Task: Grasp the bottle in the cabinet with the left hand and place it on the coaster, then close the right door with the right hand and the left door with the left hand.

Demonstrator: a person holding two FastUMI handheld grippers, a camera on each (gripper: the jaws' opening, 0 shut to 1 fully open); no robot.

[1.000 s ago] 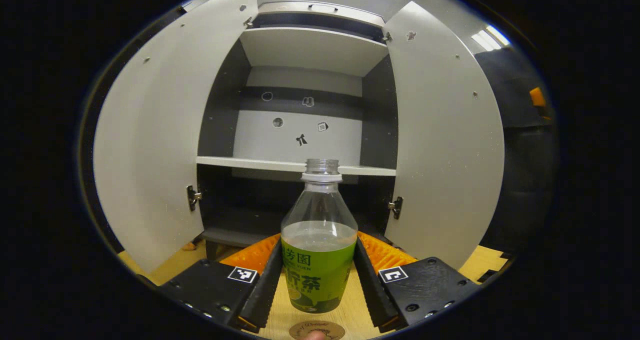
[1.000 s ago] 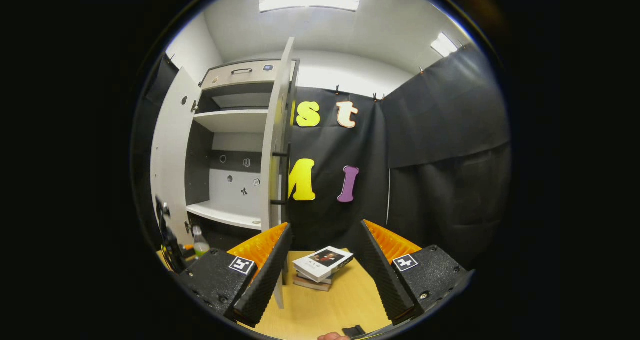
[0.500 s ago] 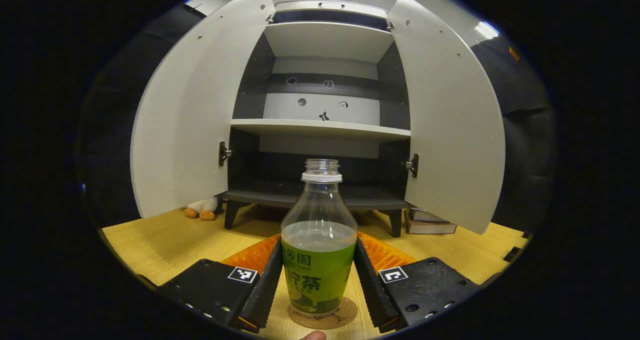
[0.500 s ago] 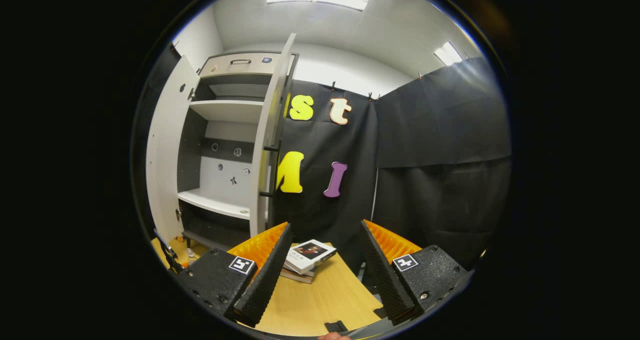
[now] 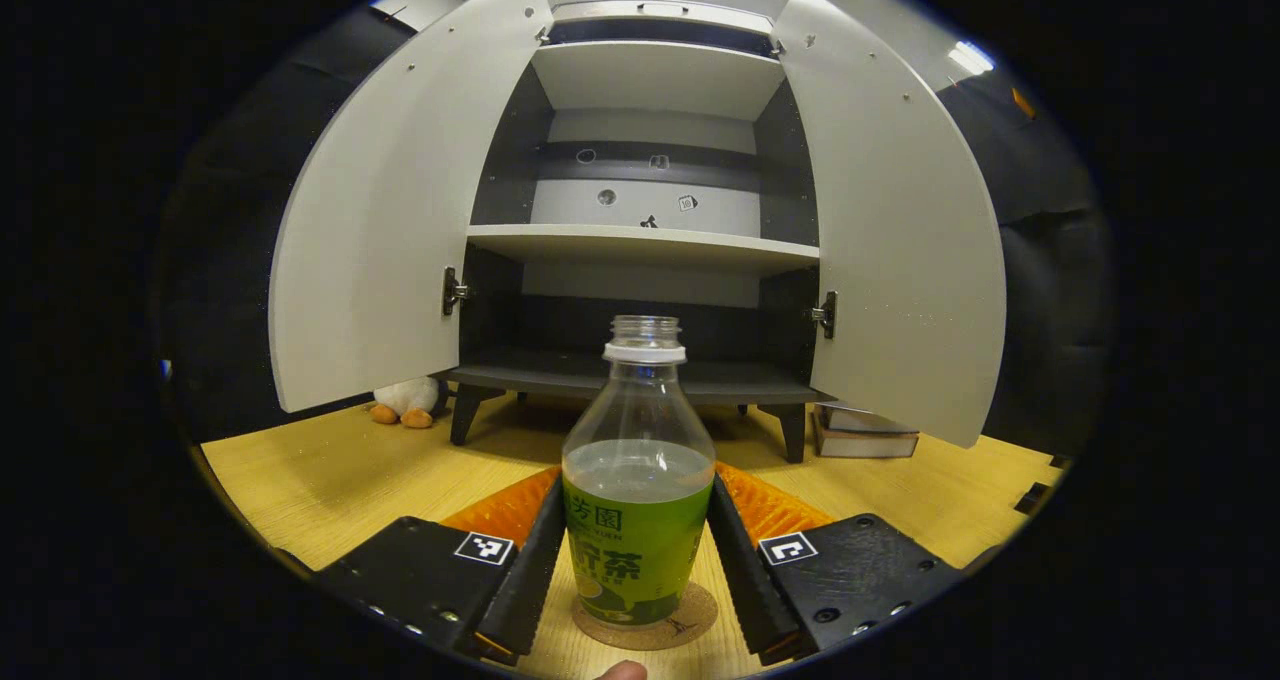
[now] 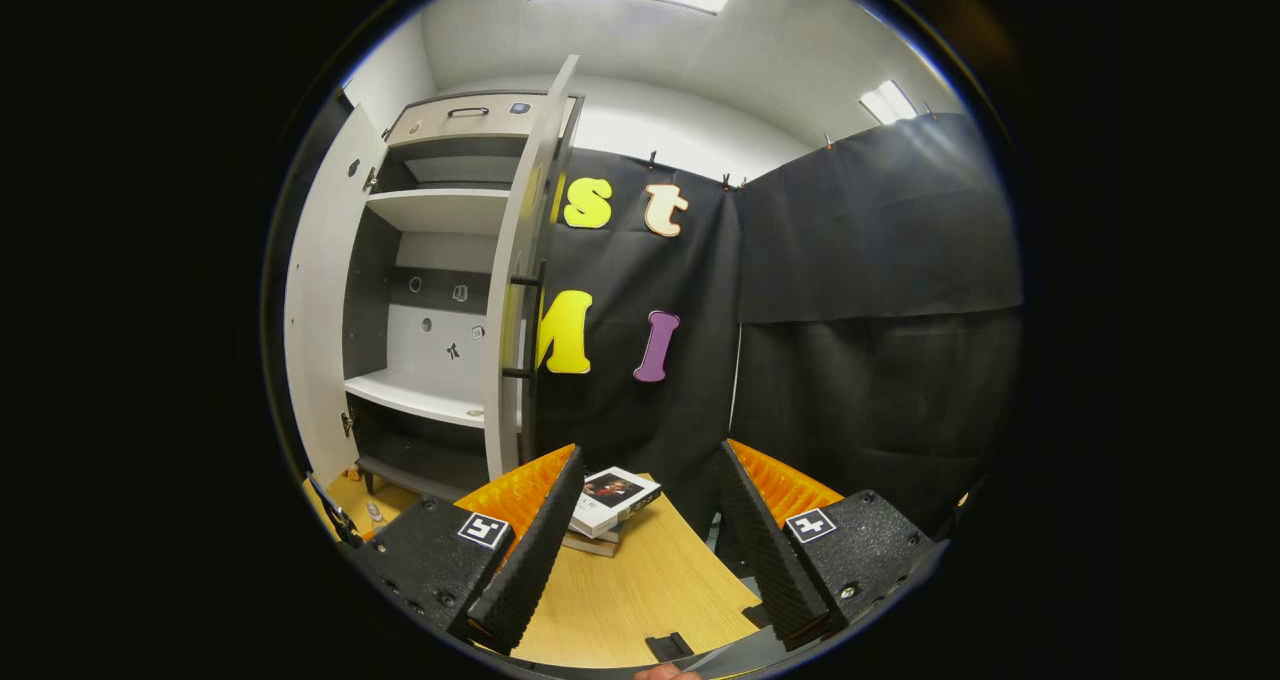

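The left gripper point(image 5: 637, 570) clamped the bottle point(image 5: 637, 500), part-filled with pale liquid, upright on the coaster point(image 5: 690, 622), while the right gripper point(image 6: 648, 550) hung agape, holding nothing, above stacked books point(image 6: 612, 495).

Left gripper point(image 5: 637, 570) jaws clamp the bottle point(image 5: 638, 500); right gripper point(image 6: 648, 550) jaws spread wide, holding nothing

One bottle point(image 5: 638, 480), one coaster point(image 5: 646, 625), two open doors point(image 5: 375, 200).
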